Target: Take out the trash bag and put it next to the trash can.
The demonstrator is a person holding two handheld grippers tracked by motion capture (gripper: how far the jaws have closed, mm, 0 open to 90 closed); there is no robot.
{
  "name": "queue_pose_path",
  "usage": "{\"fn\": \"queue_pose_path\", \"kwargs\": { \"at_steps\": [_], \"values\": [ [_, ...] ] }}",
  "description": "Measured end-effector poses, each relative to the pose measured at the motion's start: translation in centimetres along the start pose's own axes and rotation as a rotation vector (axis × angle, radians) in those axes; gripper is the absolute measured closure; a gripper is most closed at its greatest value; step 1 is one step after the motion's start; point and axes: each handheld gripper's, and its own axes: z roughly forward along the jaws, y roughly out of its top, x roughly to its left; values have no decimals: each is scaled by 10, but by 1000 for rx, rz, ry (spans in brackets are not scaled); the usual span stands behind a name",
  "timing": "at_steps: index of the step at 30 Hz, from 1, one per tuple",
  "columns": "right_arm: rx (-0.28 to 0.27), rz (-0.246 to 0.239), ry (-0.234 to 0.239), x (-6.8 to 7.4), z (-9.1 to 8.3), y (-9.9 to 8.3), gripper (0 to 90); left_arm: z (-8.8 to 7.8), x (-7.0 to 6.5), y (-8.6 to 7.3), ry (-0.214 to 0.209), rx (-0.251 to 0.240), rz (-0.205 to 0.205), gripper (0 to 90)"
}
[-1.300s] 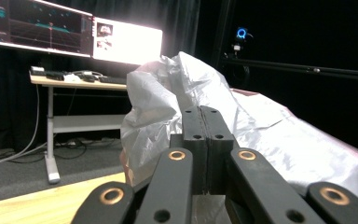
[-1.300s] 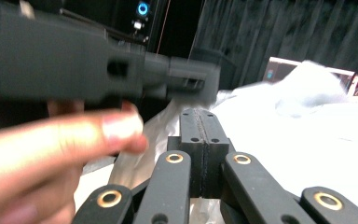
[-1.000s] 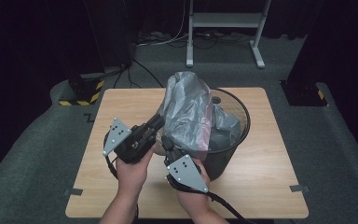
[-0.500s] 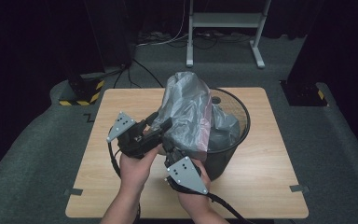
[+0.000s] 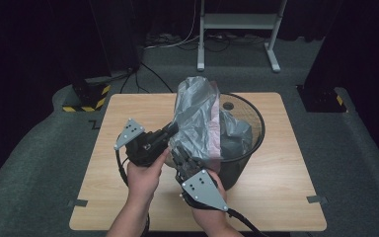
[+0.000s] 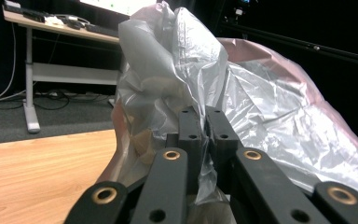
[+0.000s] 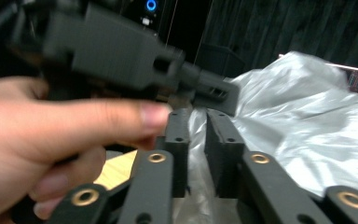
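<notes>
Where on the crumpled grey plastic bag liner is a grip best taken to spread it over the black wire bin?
Probably the crumpled grey plastic bag liner is best pinched at its loose, gathered edge on the person's side, where the film stands bunched above the black wire bin. The left hand-held gripper is already shut on such a fold.

Probably lab — black curtains (image 5: 44, 44)

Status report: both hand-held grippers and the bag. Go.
Left hand-held gripper shut on grey plastic bag. Right hand-held gripper pinching same bag, jaws nearly closed. Bag half in wire bin. Left gripper crowds right's view.
</notes>
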Motion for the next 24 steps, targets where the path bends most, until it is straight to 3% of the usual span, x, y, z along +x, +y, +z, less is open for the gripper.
{"fn": "queue_pose_path", "kwargs": {
  "at_steps": [6, 10, 24],
  "values": [
    [-23, 39, -5, -13, -13, 13, 706, -1, 0, -2, 3, -25, 10, 869],
    [-5, 54, -18, -27, -24, 20, 663, 0, -1, -4, 8, -40, 23, 876],
    [44, 100, -153, -107, -58, 24, 578, -1, -4, -6, 13, -59, 59, 880]
  ]
}}
